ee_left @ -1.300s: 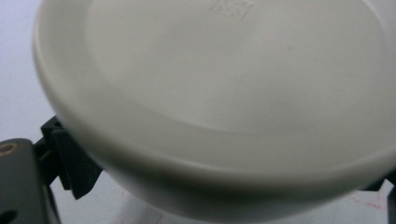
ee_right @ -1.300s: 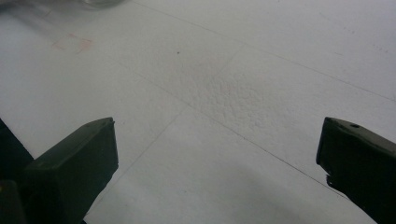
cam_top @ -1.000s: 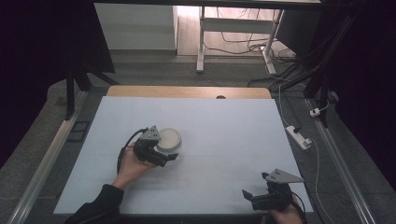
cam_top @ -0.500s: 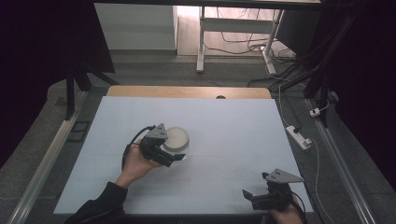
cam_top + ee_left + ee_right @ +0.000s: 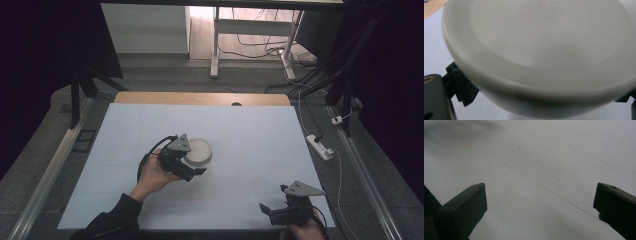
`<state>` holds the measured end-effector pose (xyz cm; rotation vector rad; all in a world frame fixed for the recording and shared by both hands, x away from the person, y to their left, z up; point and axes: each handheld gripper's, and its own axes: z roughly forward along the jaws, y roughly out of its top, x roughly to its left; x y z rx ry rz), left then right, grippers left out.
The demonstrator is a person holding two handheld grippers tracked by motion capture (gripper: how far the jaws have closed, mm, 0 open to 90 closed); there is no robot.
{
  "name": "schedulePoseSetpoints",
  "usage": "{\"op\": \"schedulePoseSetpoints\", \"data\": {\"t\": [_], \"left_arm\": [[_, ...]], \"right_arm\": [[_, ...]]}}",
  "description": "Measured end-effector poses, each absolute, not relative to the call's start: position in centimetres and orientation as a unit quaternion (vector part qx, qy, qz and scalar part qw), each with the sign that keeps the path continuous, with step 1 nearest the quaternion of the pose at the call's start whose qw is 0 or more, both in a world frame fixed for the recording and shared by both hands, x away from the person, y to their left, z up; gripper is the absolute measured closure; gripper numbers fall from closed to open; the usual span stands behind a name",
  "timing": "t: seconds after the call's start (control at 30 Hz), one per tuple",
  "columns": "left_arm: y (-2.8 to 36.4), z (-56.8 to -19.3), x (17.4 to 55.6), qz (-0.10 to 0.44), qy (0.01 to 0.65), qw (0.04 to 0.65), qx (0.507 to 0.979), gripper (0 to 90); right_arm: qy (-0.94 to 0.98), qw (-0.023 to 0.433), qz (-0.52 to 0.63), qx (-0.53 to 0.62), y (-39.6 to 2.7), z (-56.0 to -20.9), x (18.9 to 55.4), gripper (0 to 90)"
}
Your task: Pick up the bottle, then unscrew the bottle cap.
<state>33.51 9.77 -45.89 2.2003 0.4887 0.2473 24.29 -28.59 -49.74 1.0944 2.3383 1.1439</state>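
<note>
Round off-white plastic lid, mid-desk, held by left hand-held gripper.
Jaws clamp the lid's rim on the pale blue desk; right hand-held gripper spread, near front right corner.

An off-white, unpatterned bowl is seen, with a faint square mark on its underside in the left gripper view. Both the left gripper and the right gripper are coloured black, each topped by a grey plate. The tabletop is covered in pale blue-white, with a light wooden strip along its far edge.
</note>
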Motion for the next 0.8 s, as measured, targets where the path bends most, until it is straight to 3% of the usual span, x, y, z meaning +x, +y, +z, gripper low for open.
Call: {"op": "schedulePoseSetpoints", "data": {"t": [0.8], "left_arm": [[9.2, -45.7, 32.0, 0.08, 0.183, 0.448, 0.872, 7.6]], "right_arm": [[0.817, 0.161, 0.403, 0.38, -28.6, -49.7, 24.2, 0.0]]}}
